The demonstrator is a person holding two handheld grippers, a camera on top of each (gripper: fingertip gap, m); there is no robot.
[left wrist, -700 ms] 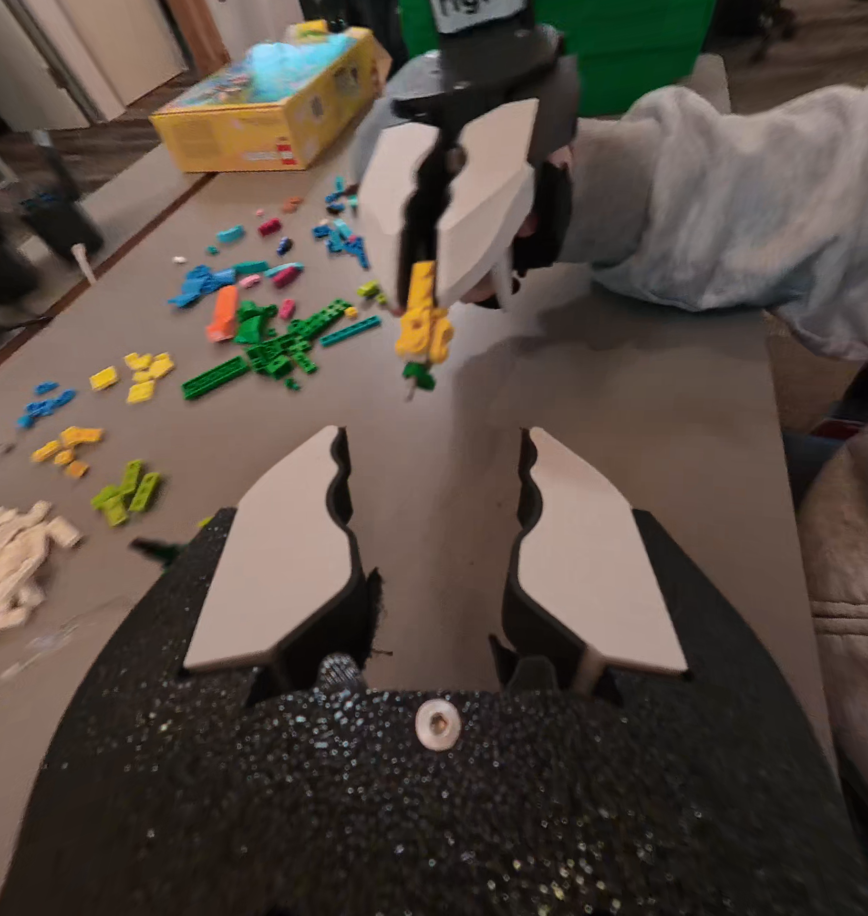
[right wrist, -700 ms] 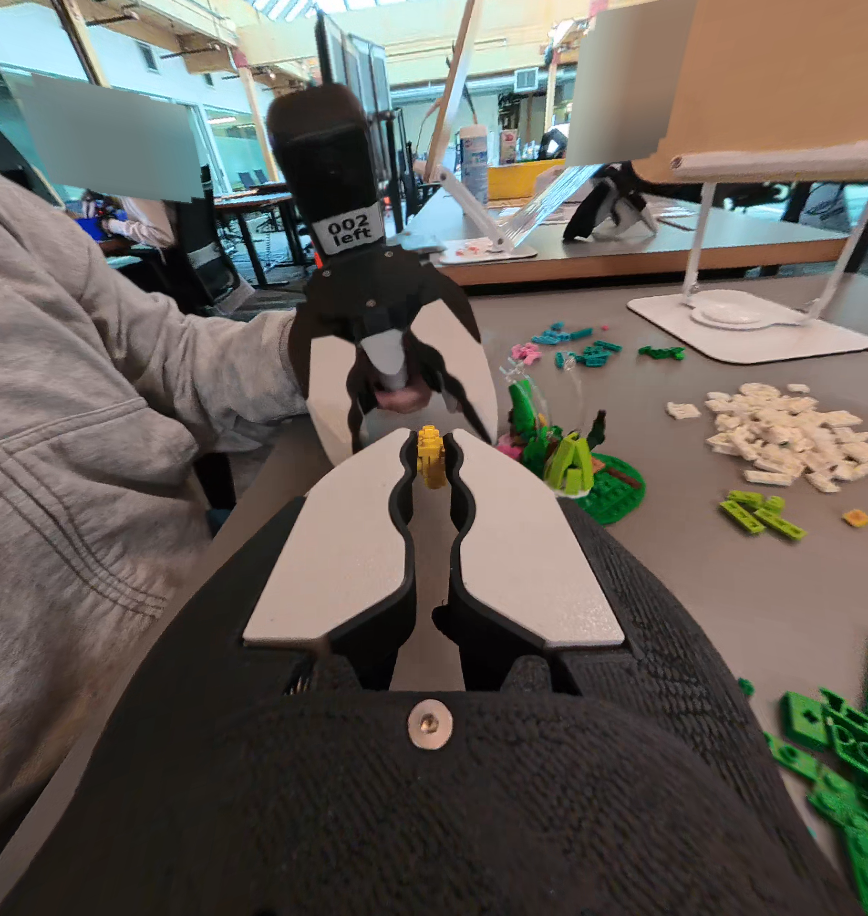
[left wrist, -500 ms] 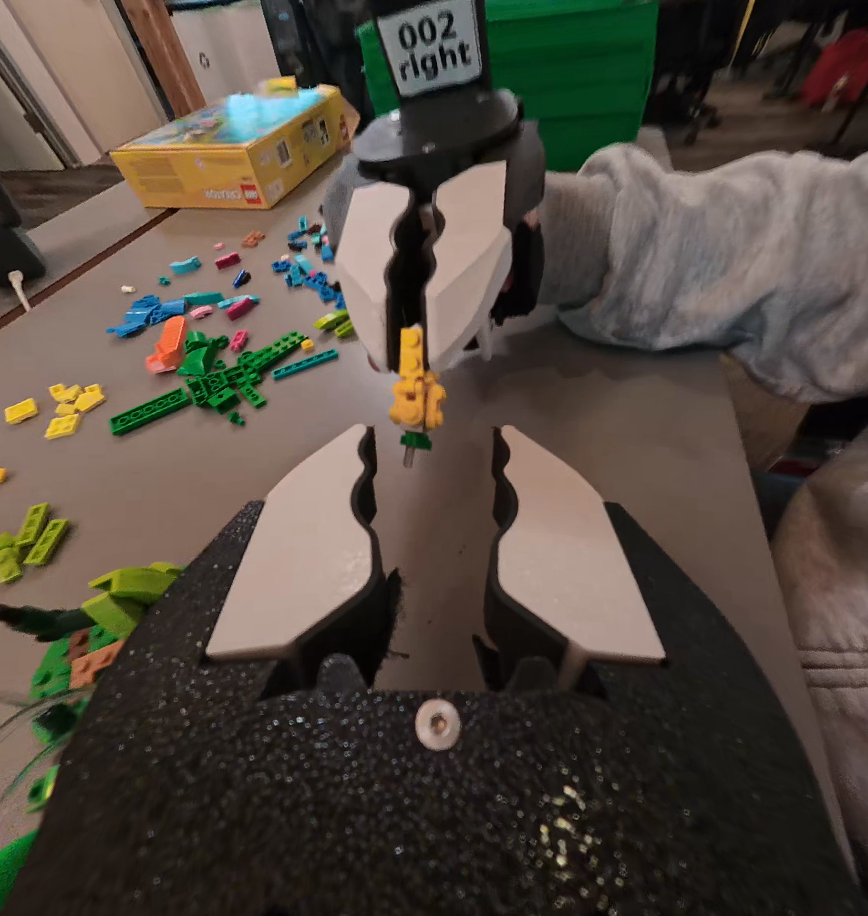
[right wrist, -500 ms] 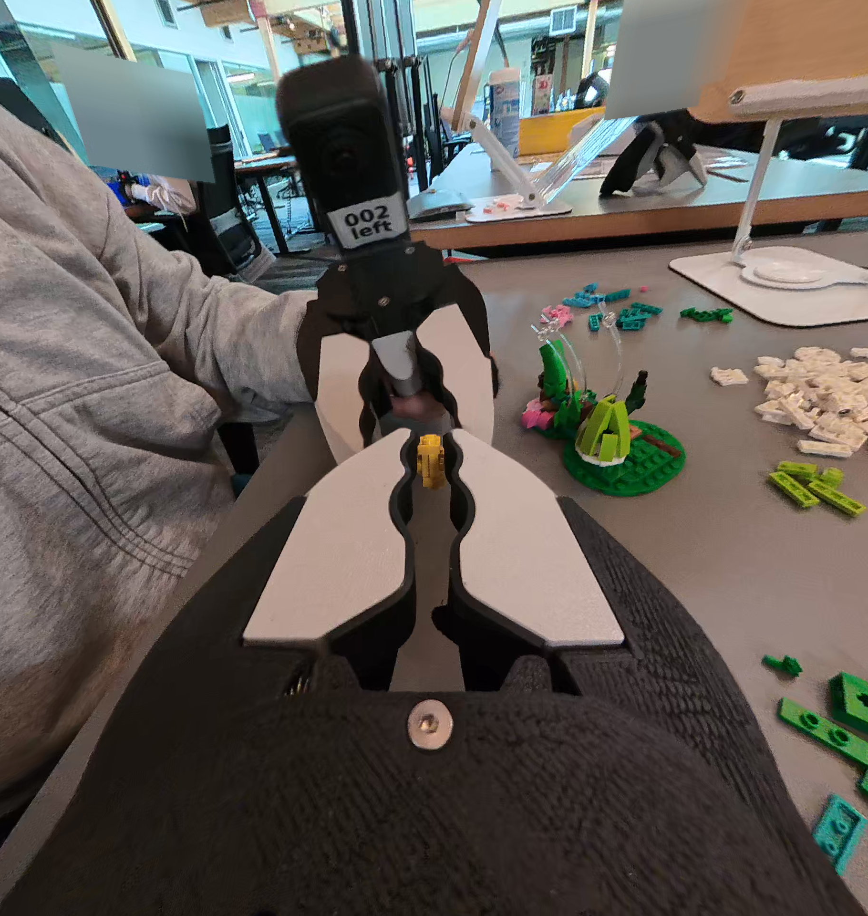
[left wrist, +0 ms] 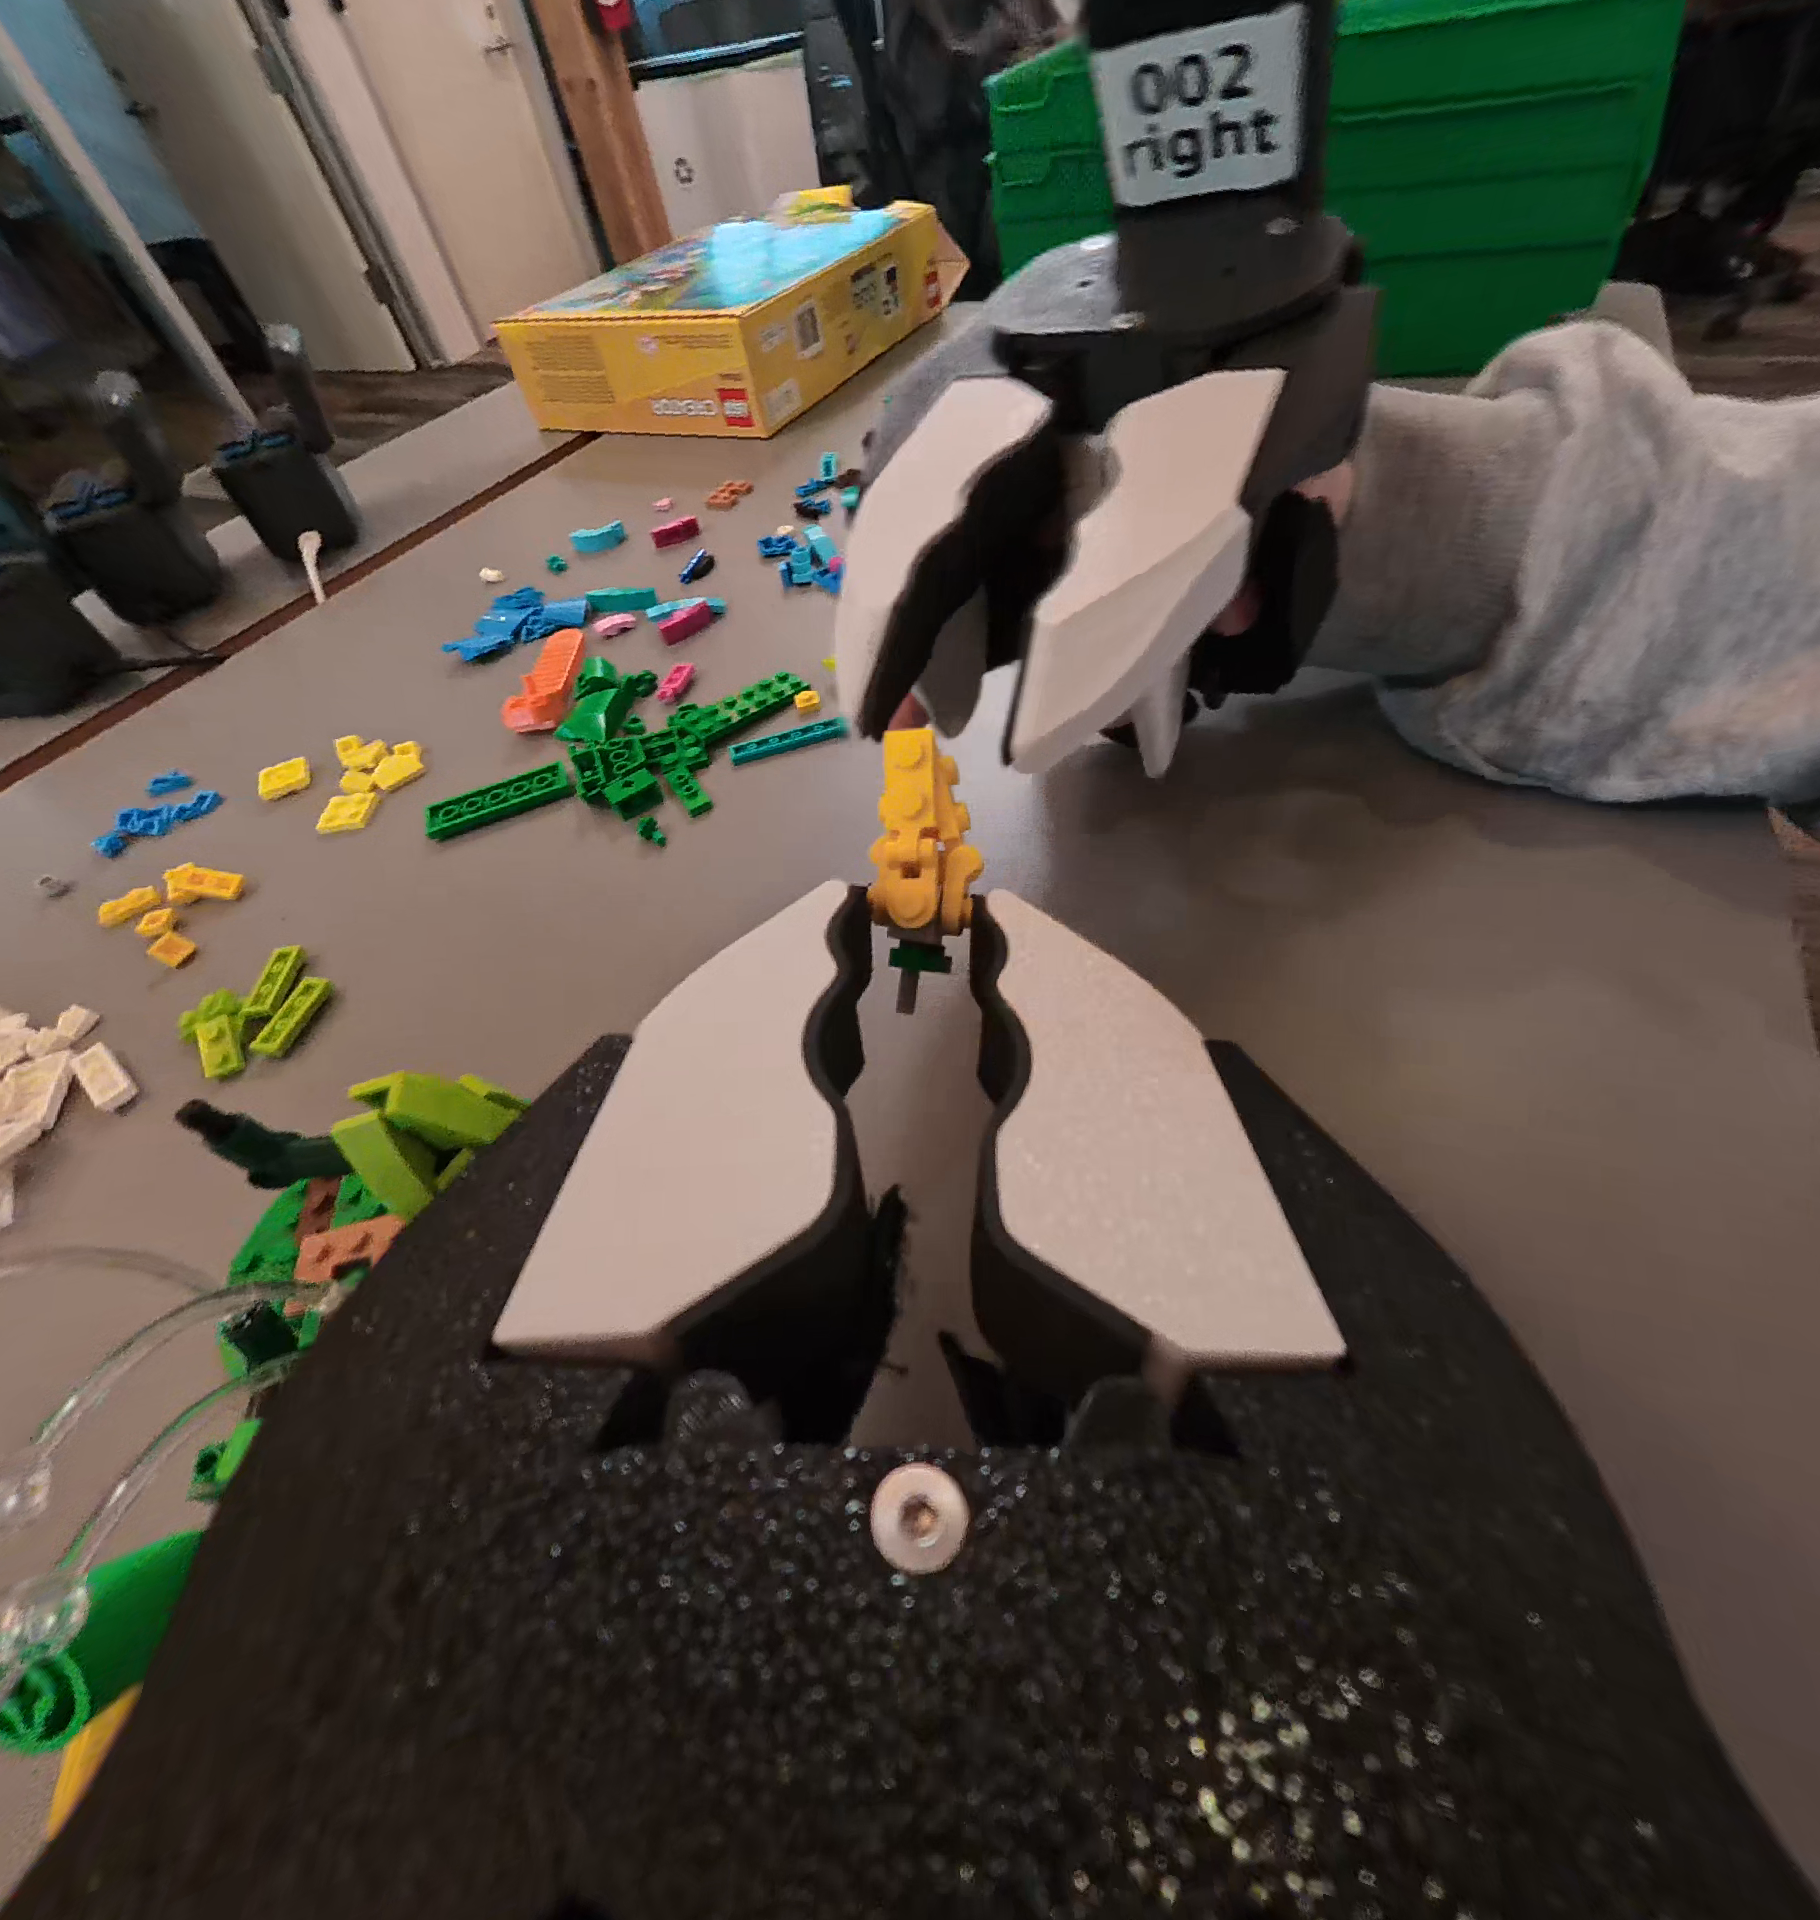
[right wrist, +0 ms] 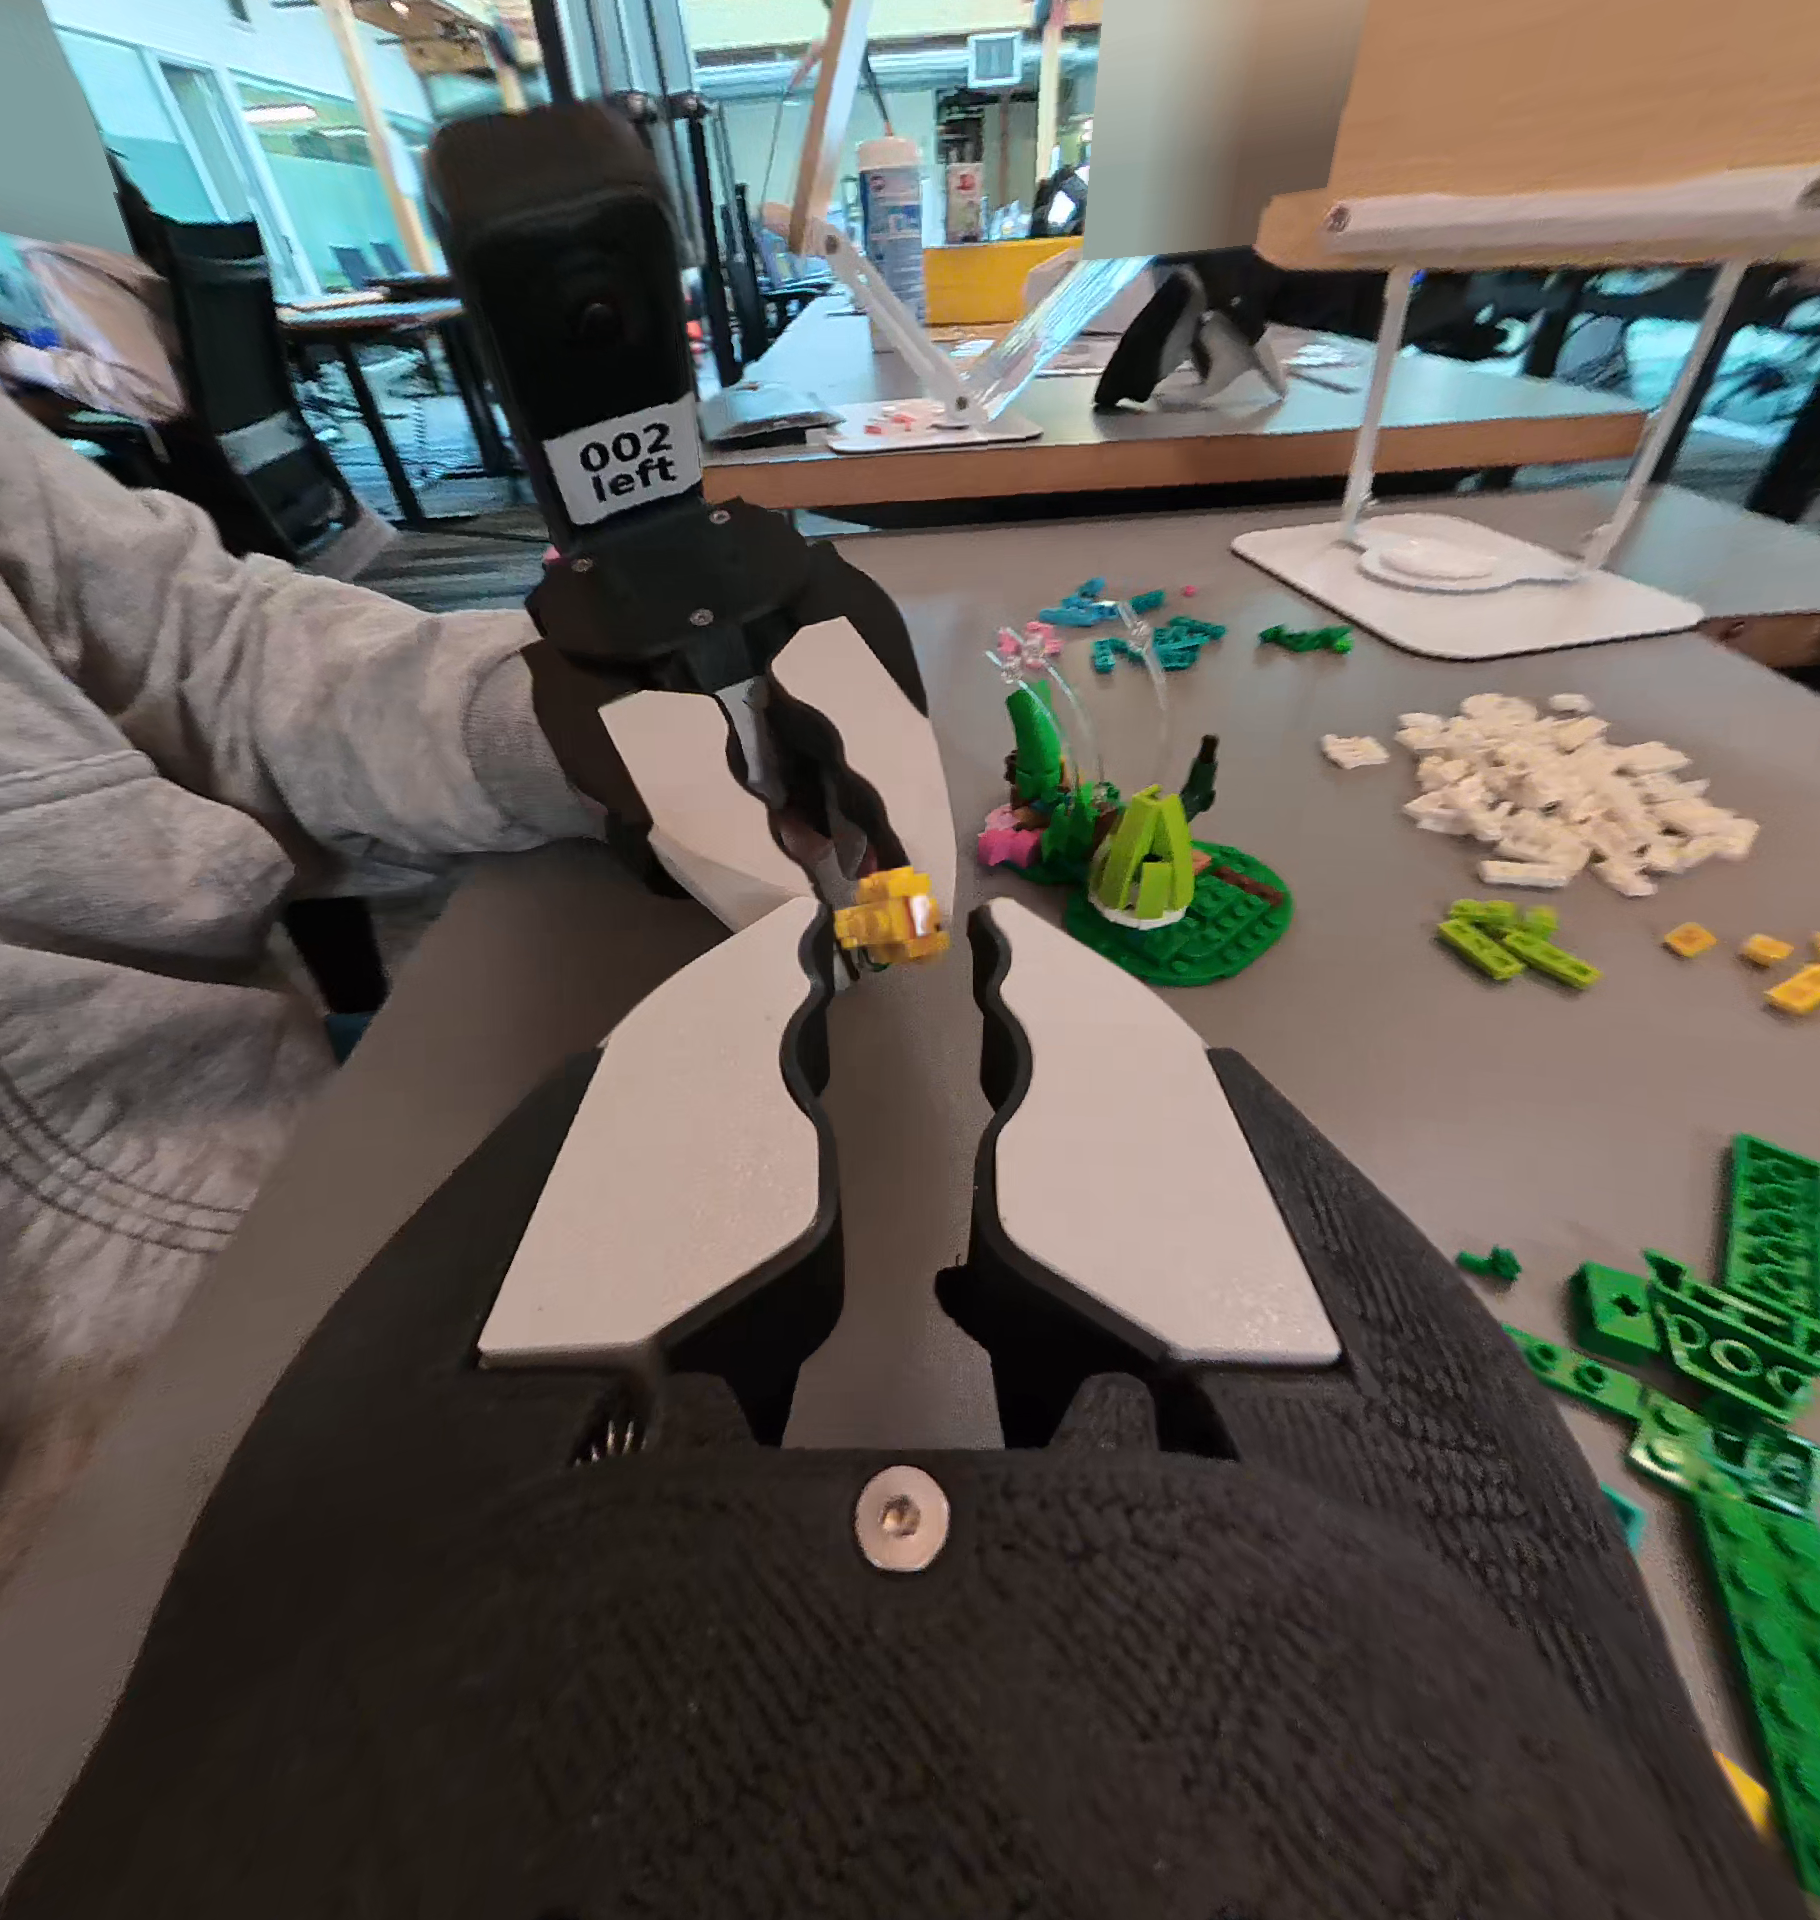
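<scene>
Yellow brick piece pinched at the left tool's tips, right tool apart from it

Yellow, with a small green part and a thin stem below, the brick assembly point(left wrist: 921, 831) sits upright between the fingertips of the left tool point(left wrist: 918, 914), above the grey table point(left wrist: 1405, 1039). Both pads press on its rounded lower part, so the jaws stand only narrowly apart, closed on the piece. Its upper end reaches toward the right tool point(left wrist: 947, 727), which hangs just beyond it with tips pointing down.

From the right wrist view, the same yellow assembly point(right wrist: 890, 920) lies just past the right tool's point(right wrist: 895, 925) own fingertips, close to the left-hand one; a clear gap shows on the other side, and the jaws are parted with nothing pressed between them.

Each tool carries a white printed label on its black upper body. A yellow carton point(left wrist: 729, 312) with printing and a brand mark lies at the table's far edge, near the far left corner.

Around the left tool: green plates point(left wrist: 615, 769) and yellow tiles point(left wrist: 350, 774) toward the left edge, lime plates point(left wrist: 257, 1013), a heap of white pieces point(right wrist: 1571, 790), and a small green round-based model point(right wrist: 1166, 883) just beside it. Grey sleeves point(left wrist: 1612, 571) hold both tools.
</scene>
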